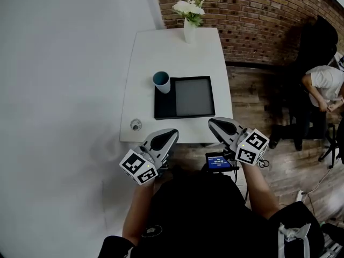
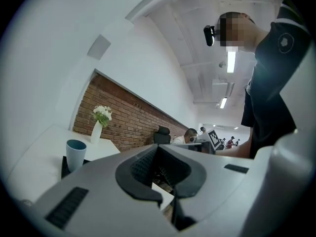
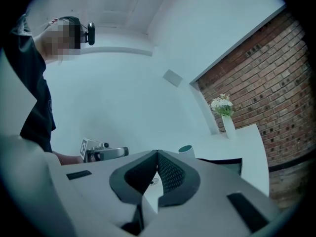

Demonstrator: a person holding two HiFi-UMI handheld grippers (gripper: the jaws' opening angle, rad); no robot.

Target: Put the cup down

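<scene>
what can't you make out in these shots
Cup contents: too small in the head view; its wall hides the inside in the left gripper view.
Round thing at the table's near corner: too small to identify, head view.
Screen text: too small, head view.
Tray: mostly behind the left gripper in its view.
</scene>
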